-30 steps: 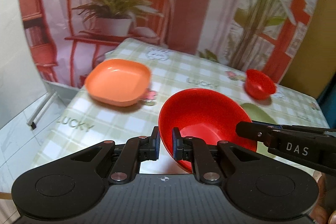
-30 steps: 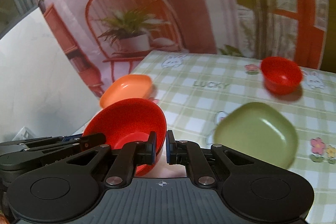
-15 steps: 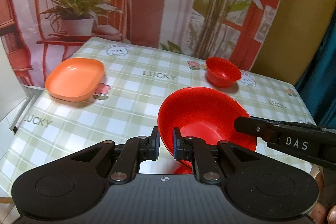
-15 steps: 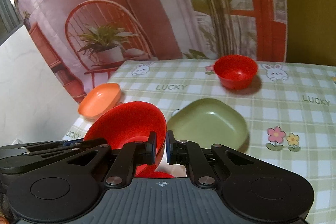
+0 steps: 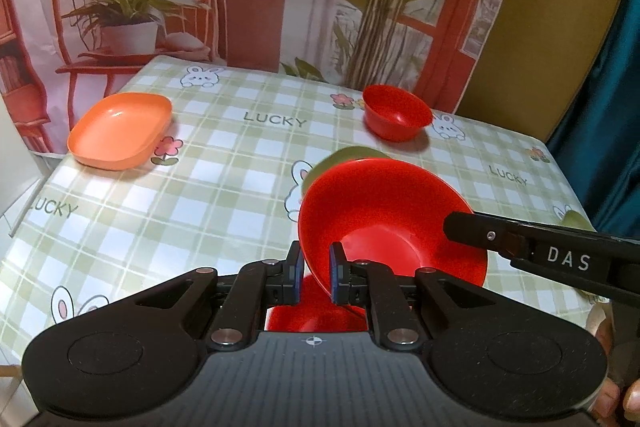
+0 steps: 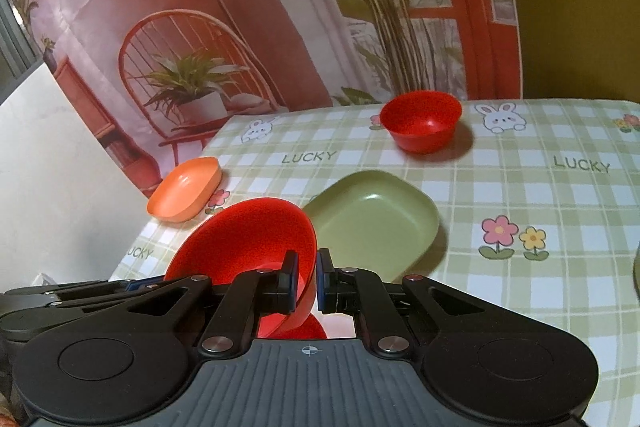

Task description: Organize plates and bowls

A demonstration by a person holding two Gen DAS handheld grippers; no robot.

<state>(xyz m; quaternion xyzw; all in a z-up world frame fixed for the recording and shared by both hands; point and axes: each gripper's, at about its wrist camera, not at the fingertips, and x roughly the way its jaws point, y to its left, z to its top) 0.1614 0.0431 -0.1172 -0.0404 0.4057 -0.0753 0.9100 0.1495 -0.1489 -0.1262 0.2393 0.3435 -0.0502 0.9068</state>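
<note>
Green plate [image 6: 372,223] clear only from right; left claw [image 5: 313,269] blocked.

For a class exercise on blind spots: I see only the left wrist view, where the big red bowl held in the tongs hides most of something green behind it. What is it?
Observer: A green plate. The right wrist view shows nearly all of it, lying flat on the table with nothing in it.
Operator: Do the right tongs really grip the bowl?
Observer: Yes. The right tongs are shut on the rim of the red bowl, one side inside the rim and one outside.
Operator: How does the far bowl sit relative to that plate?
Observer: The small red bowl stands upright beyond the plate, with a strip of tablecloth between them.
</note>
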